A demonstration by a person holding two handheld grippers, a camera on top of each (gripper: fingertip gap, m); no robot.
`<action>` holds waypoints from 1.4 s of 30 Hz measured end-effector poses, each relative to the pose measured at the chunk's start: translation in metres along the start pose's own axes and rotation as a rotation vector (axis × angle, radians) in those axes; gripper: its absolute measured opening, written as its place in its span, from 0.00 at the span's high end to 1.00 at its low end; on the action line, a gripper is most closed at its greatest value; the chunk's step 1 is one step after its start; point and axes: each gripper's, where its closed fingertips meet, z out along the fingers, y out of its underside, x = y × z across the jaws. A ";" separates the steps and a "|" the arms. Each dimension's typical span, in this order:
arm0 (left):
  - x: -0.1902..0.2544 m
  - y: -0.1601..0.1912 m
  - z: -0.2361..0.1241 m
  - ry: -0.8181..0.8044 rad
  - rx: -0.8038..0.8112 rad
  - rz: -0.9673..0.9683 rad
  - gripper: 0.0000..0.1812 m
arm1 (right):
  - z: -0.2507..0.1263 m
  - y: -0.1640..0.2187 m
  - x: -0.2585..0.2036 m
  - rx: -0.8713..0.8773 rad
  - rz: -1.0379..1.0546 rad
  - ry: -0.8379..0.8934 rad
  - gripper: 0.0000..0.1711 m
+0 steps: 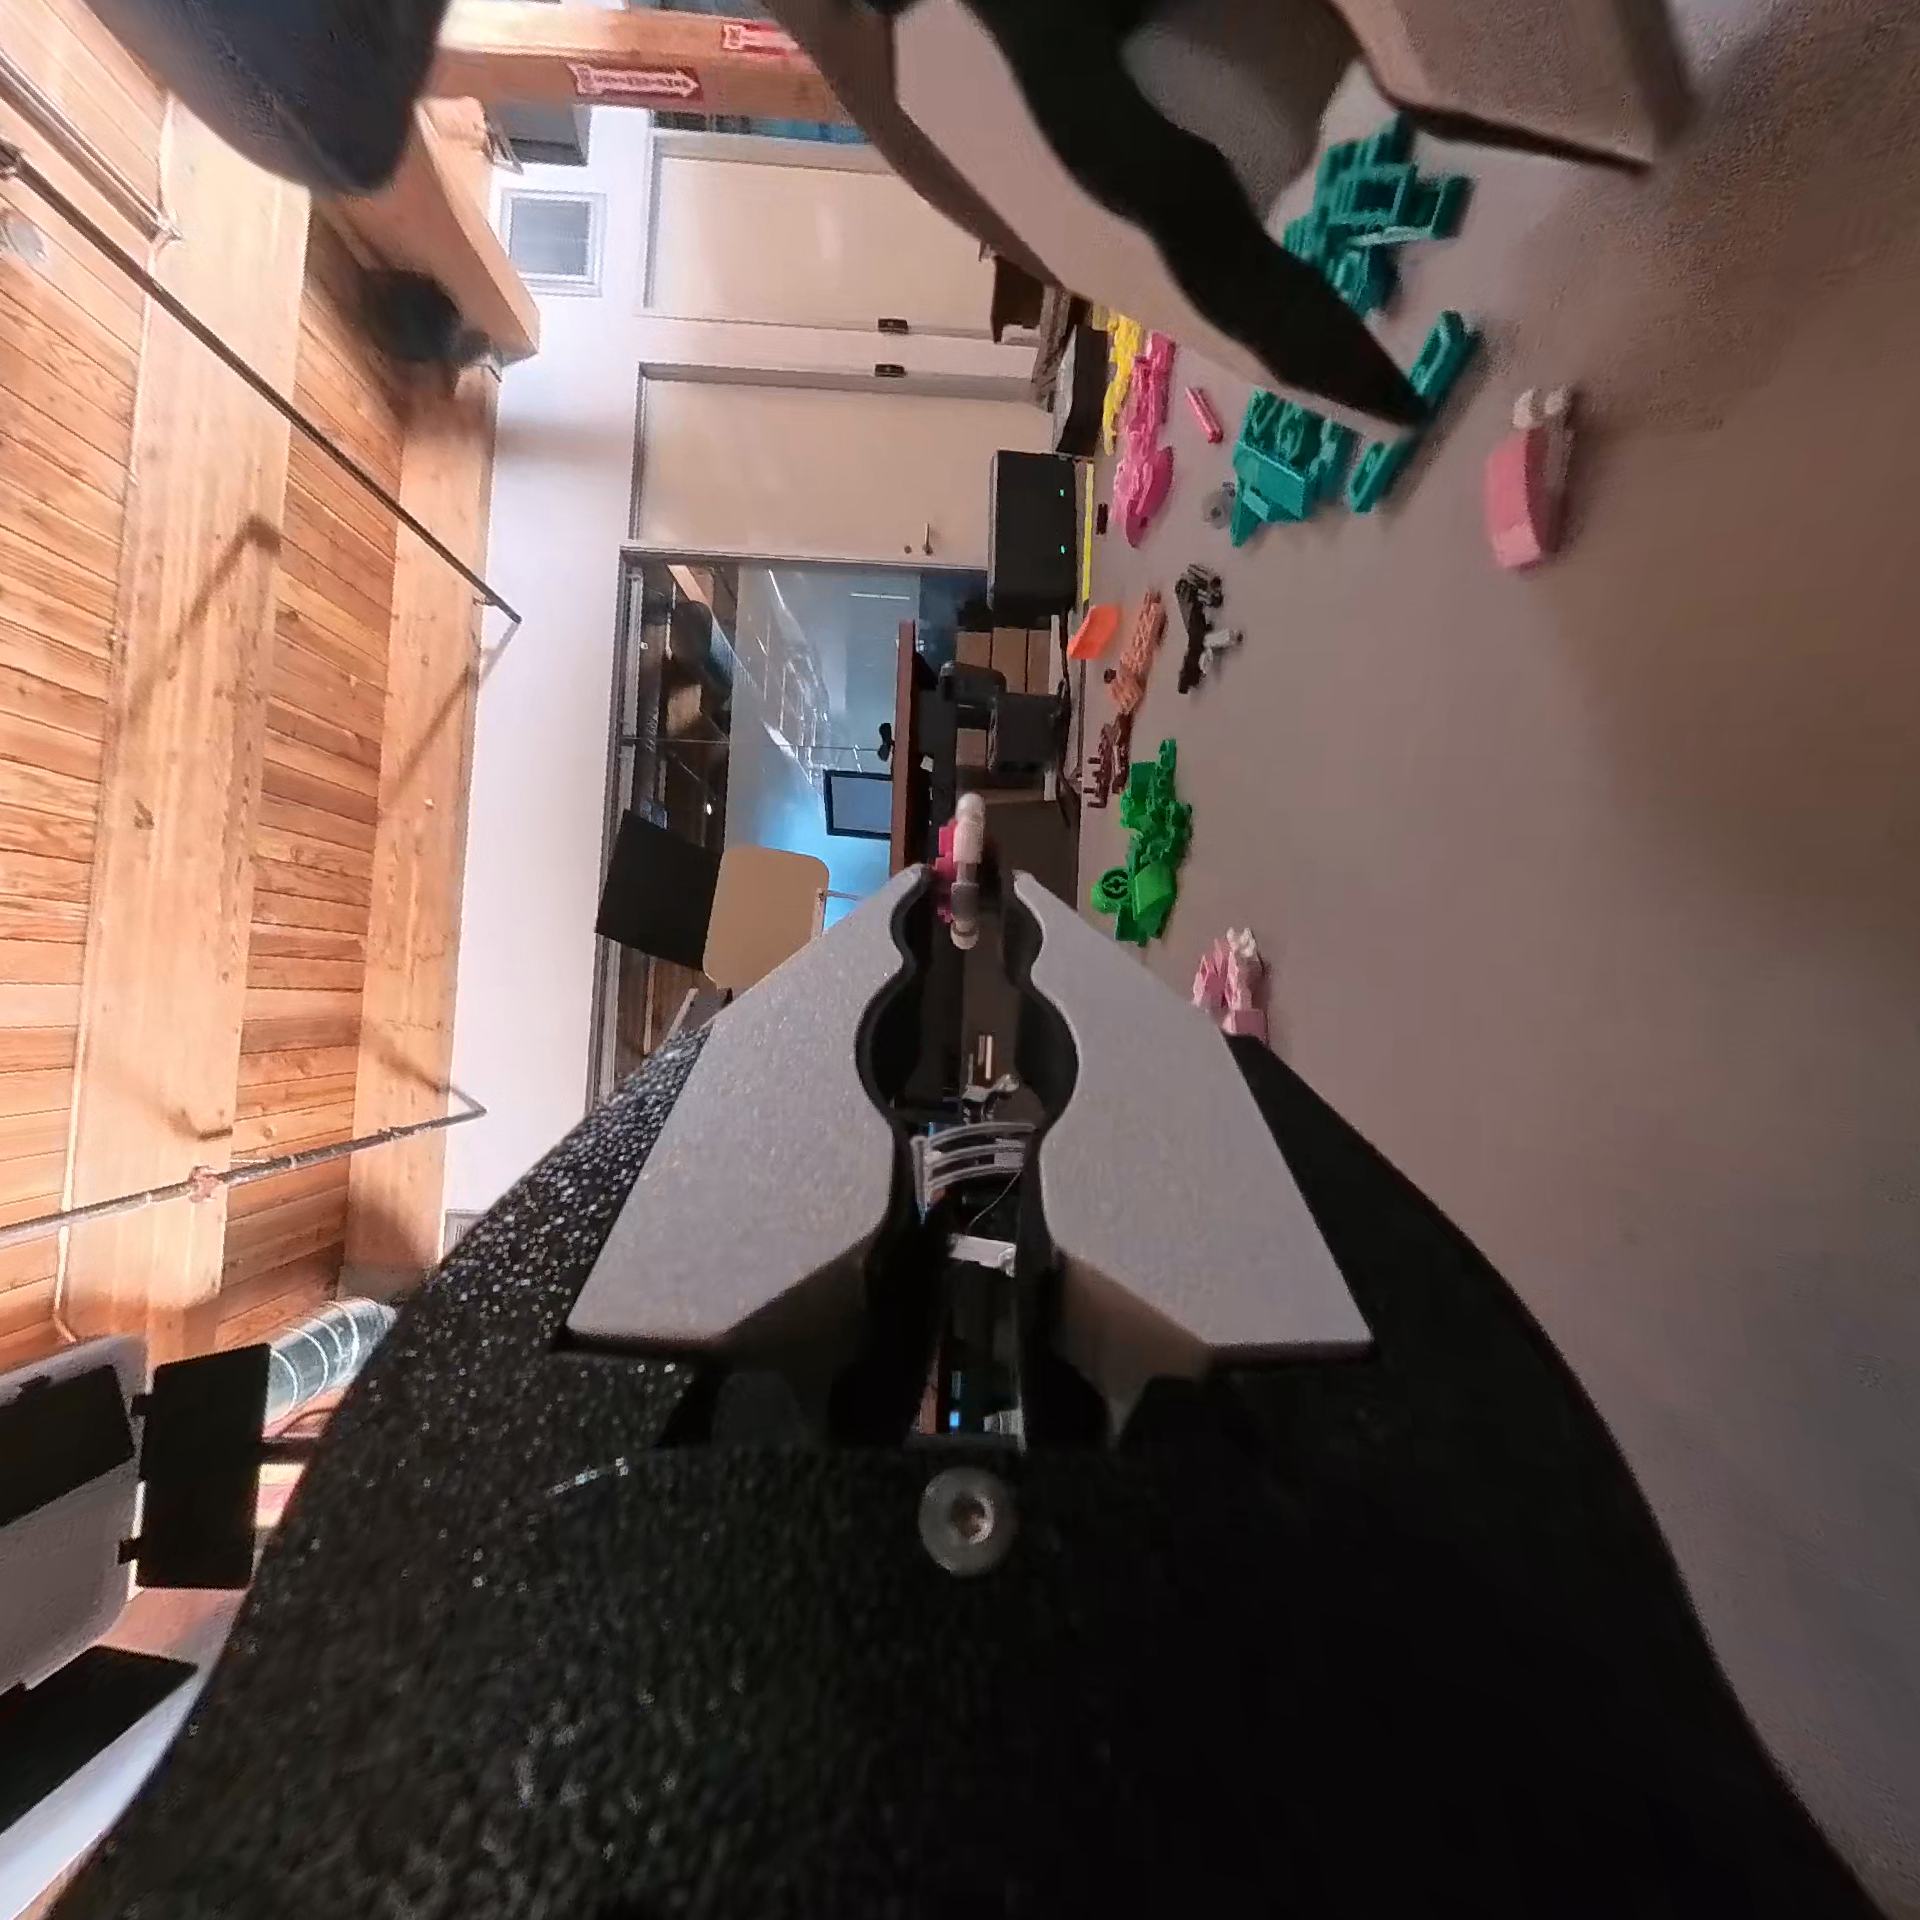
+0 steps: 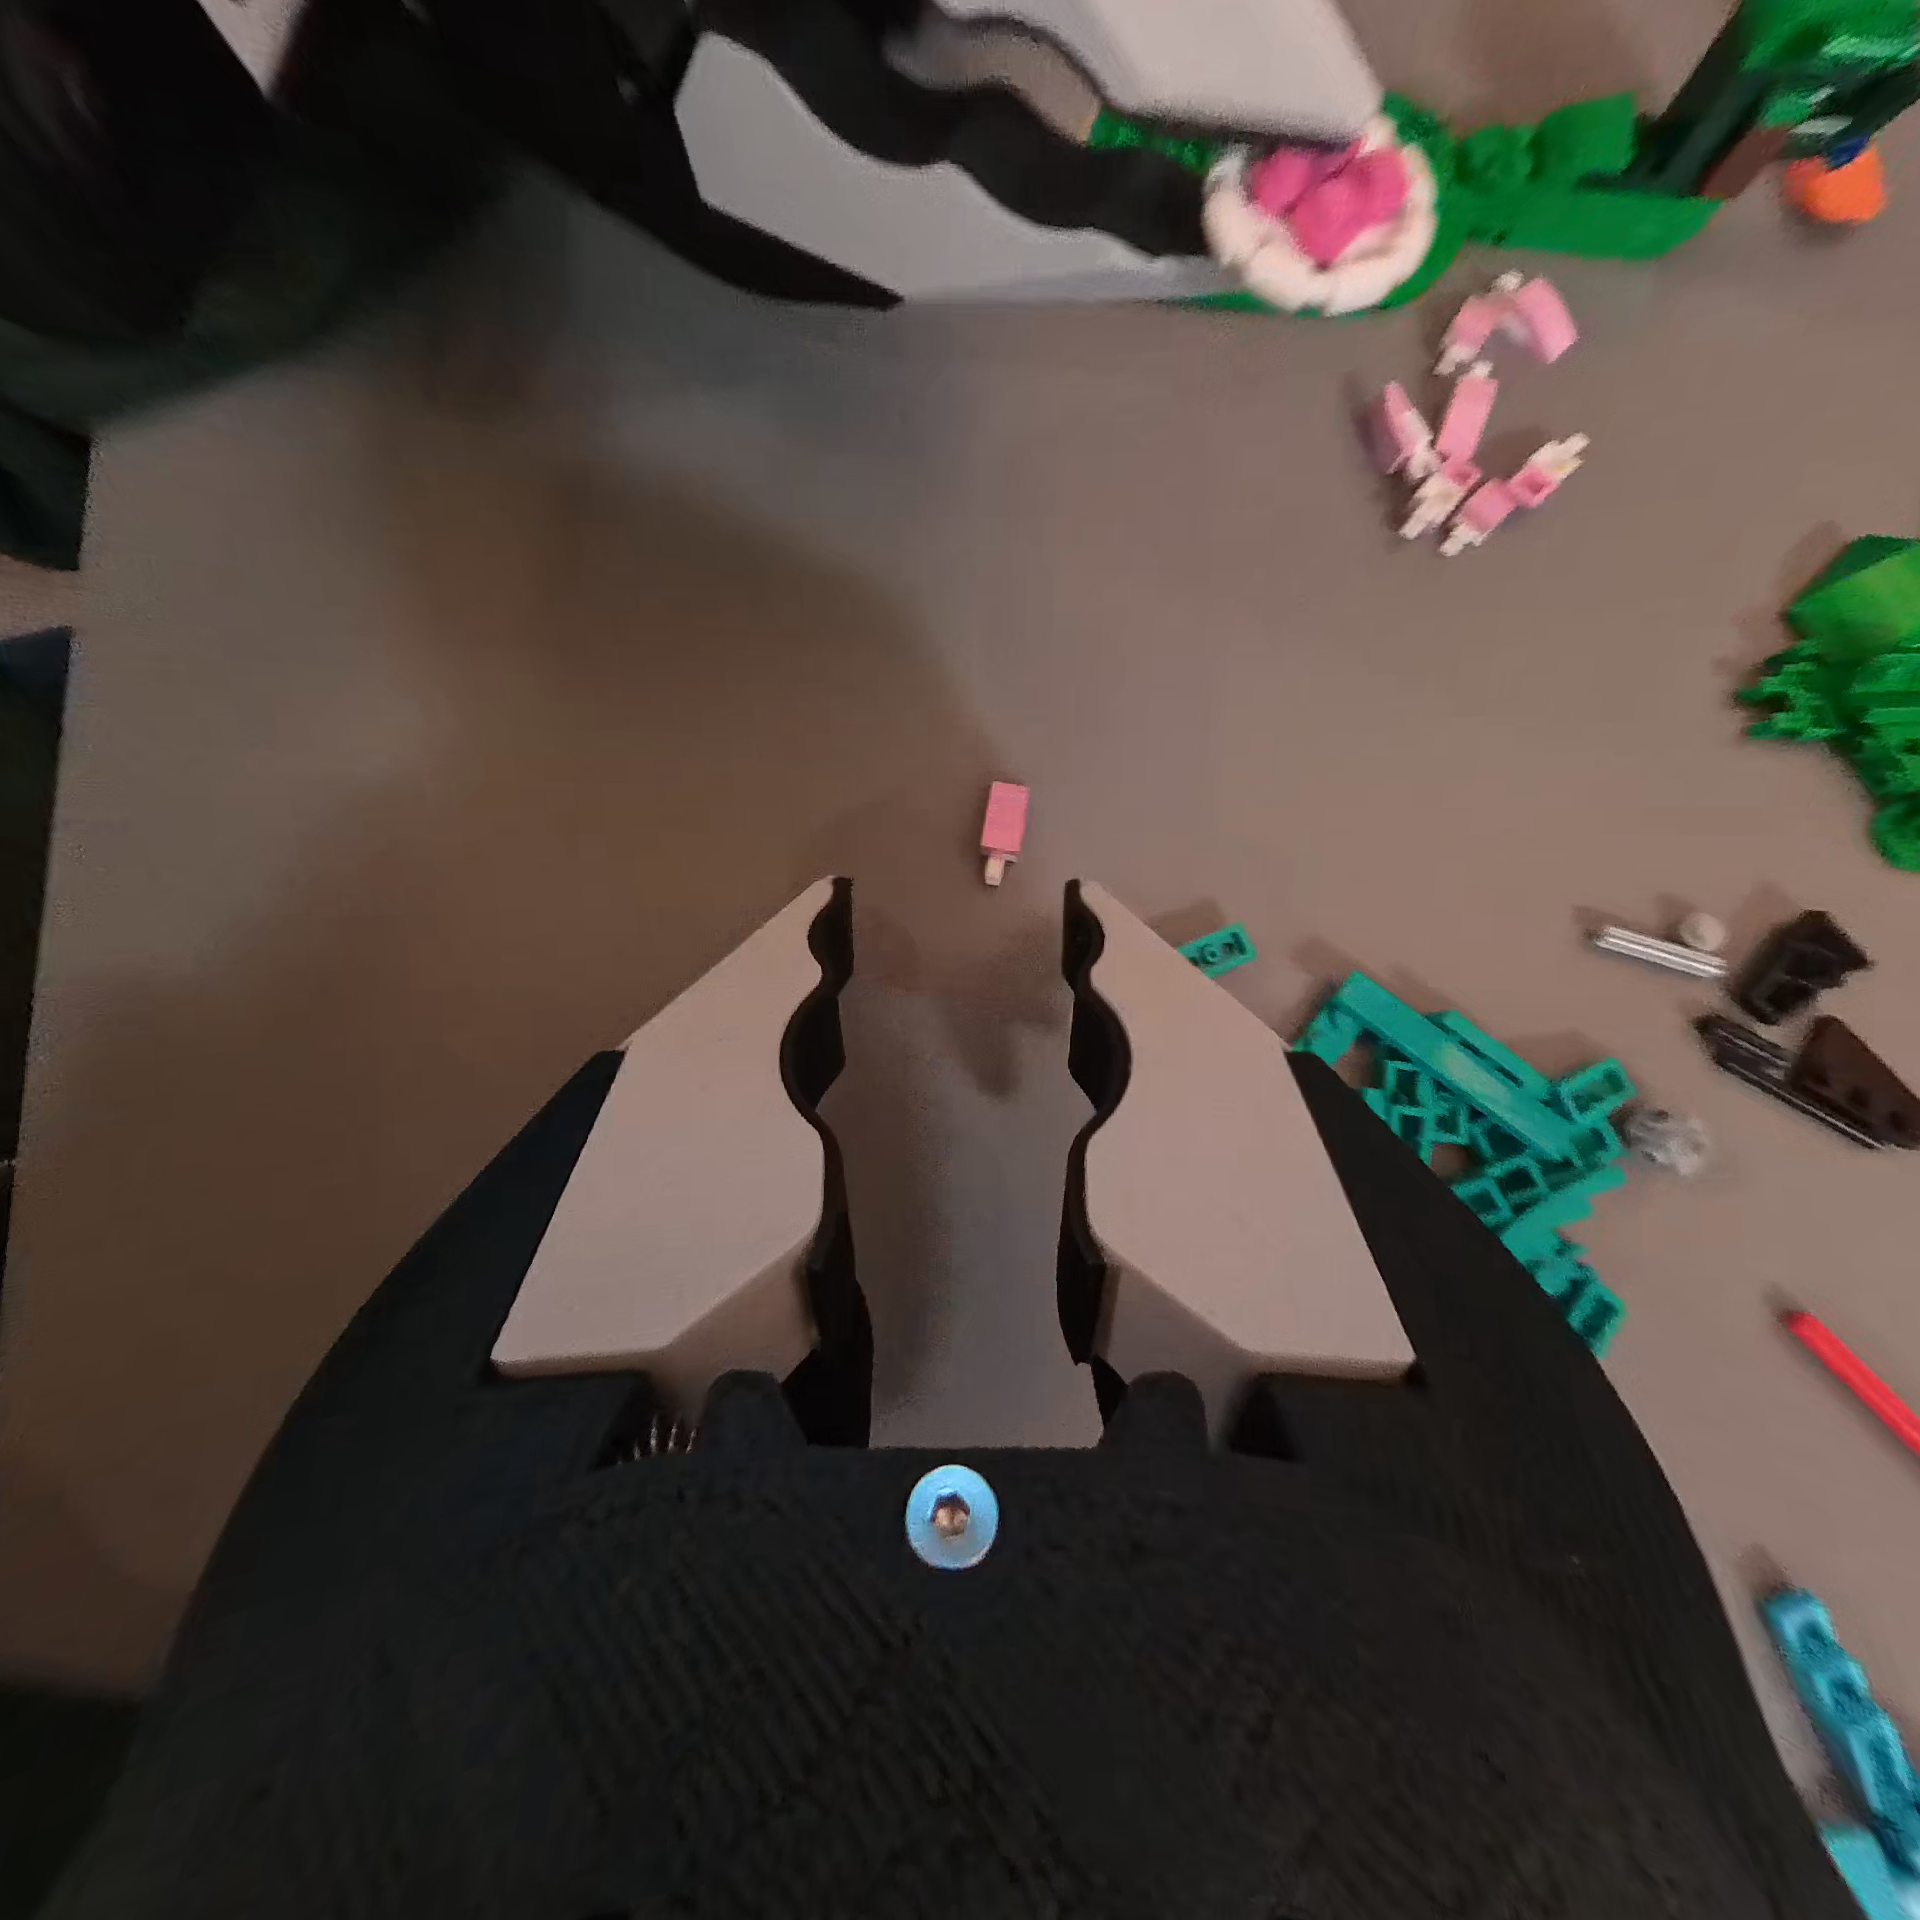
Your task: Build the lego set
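Note:
My left gripper (image 1: pixel 966 883) is shut on a small pink and white flower piece (image 1: pixel 961 868) and is held off the table, turned on its side. In the right wrist view it comes in from the top, holding the pink and white flower head (image 2: pixel 1320 213) joined to a green stem with leaves (image 2: pixel 1558 197). My right gripper (image 2: pixel 958 894) is open and empty, low over the grey-brown table (image 2: pixel 520 727). A small pink brick with a white peg (image 2: pixel 1003 826) lies just ahead of its fingertips. The right gripper's fingers (image 1: pixel 1340 364) cross the top of the left wrist view.
Loose pink petal pieces (image 2: pixel 1465 436) lie at the far right, with a green pile (image 2: pixel 1860 707) beyond them. Teal pieces (image 2: pixel 1475 1122) lie close beside my right finger. Black pieces (image 2: pixel 1808 997) and a red rod (image 2: pixel 1860 1392) are further right. The table's left edge (image 2: pixel 62 831) is dark. About 11 cm separates my left fingertips from my right.

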 end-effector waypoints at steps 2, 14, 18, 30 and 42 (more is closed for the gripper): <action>0.001 -0.005 0.001 0.004 0.015 0.003 0.96 | 0.009 0.004 -0.002 -0.024 0.011 -0.019 0.77; -0.001 -0.004 0.004 0.007 0.019 -0.052 0.96 | 0.016 -0.006 -0.028 -0.003 -0.007 -0.138 0.78; -0.001 -0.004 0.004 0.008 0.020 -0.059 0.96 | 0.013 -0.004 -0.018 -0.002 0.012 -0.095 0.79; -0.004 -0.006 0.005 0.000 0.029 -0.072 0.96 | 0.014 -0.022 -0.031 0.099 -0.142 -0.162 0.81; -0.002 -0.008 0.006 0.016 0.045 -0.083 0.96 | 0.028 -0.016 -0.014 0.031 -0.309 -0.284 0.79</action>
